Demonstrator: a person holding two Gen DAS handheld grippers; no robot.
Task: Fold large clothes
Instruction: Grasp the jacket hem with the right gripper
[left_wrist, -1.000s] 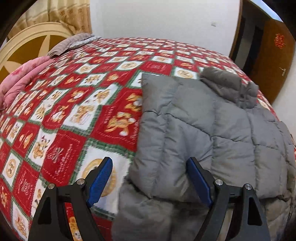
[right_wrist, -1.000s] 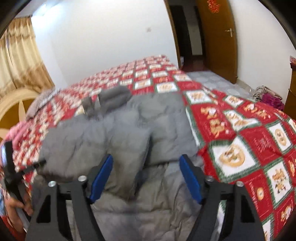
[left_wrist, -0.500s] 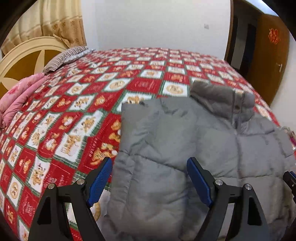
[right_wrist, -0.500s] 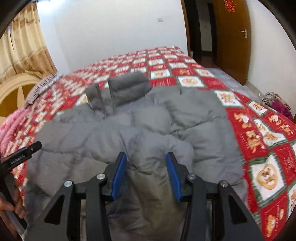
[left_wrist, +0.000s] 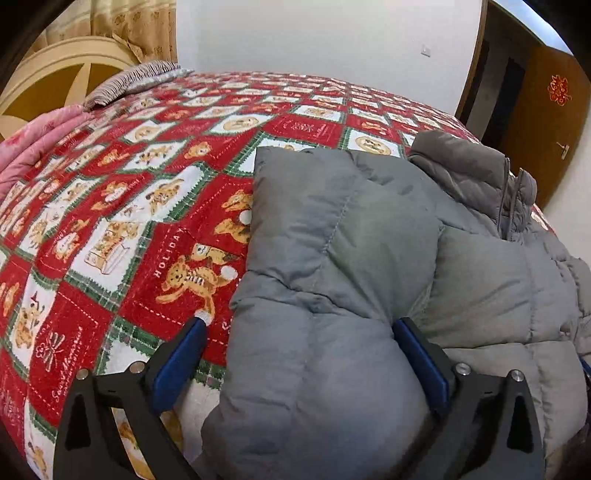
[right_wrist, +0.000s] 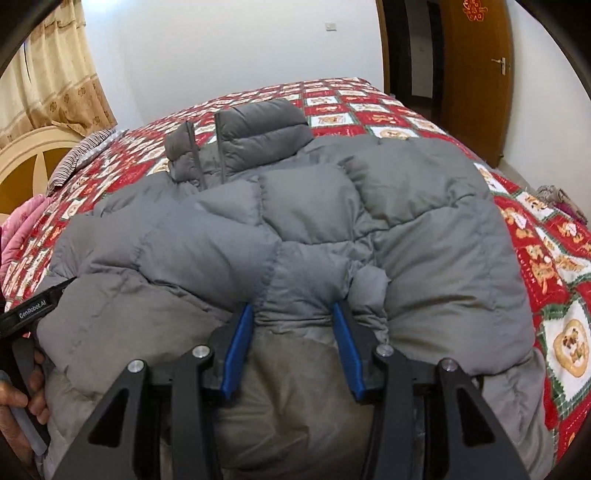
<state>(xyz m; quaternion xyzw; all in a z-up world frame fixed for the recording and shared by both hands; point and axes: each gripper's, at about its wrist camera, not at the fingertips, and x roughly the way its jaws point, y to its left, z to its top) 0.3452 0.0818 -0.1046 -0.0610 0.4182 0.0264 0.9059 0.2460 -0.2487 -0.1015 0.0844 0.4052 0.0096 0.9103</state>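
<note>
A grey puffer jacket (left_wrist: 369, 258) lies on the bed, collar (right_wrist: 255, 129) toward the far side, both sleeves folded in over the body. My left gripper (left_wrist: 299, 332) is wide open, its blue pads either side of the folded left sleeve's near end. My right gripper (right_wrist: 291, 314) is shut on a bunch of the jacket's (right_wrist: 295, 229) padded fabric near the middle, at the sleeve end. The left gripper also shows at the left edge of the right wrist view (right_wrist: 33, 314), held by a hand.
The bed is covered by a red, white and green bear-print quilt (left_wrist: 147, 206). A pink blanket (left_wrist: 33, 147) and striped pillow (left_wrist: 136, 79) lie by the headboard (left_wrist: 55, 77). A brown door (right_wrist: 476, 66) stands beyond the bed.
My right gripper has closed from wide open onto the jacket fabric. My left gripper has dropped closer over the folded left sleeve and stays open.
</note>
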